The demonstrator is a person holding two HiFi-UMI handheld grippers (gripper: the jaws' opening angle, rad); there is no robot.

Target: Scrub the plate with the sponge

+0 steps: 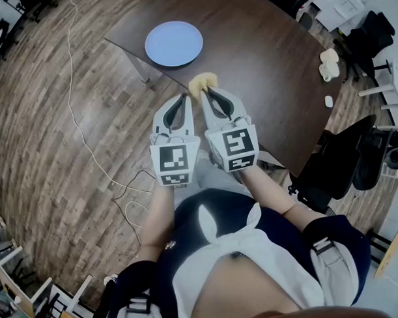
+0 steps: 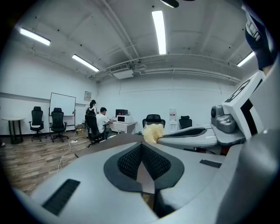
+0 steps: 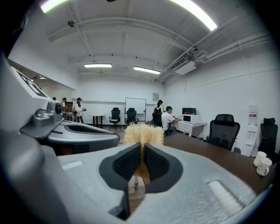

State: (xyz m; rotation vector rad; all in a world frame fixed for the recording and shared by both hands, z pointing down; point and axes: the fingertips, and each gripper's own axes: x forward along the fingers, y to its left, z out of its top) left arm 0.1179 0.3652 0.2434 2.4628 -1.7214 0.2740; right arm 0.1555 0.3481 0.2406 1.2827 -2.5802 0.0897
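A round light-blue plate (image 1: 173,44) lies near the left corner of the dark brown table (image 1: 267,68). My right gripper (image 1: 206,91) is shut on a pale yellow fibrous sponge (image 1: 202,83), which sticks out past its tips. In the right gripper view the sponge (image 3: 143,133) rises above the closed pads of the right gripper (image 3: 142,151). My left gripper (image 1: 181,98) is held close beside it, shut and empty; its pads (image 2: 131,158) meet with nothing between. Both grippers hang short of the table's near edge, level, well before the plate. The sponge (image 2: 153,131) also shows in the left gripper view.
White mugs (image 1: 328,62) stand at the table's right side. Black office chairs (image 1: 342,163) crowd the right. A white cable (image 1: 80,126) runs over the wooden floor at left. People sit and stand at desks (image 3: 168,118) far back in the room.
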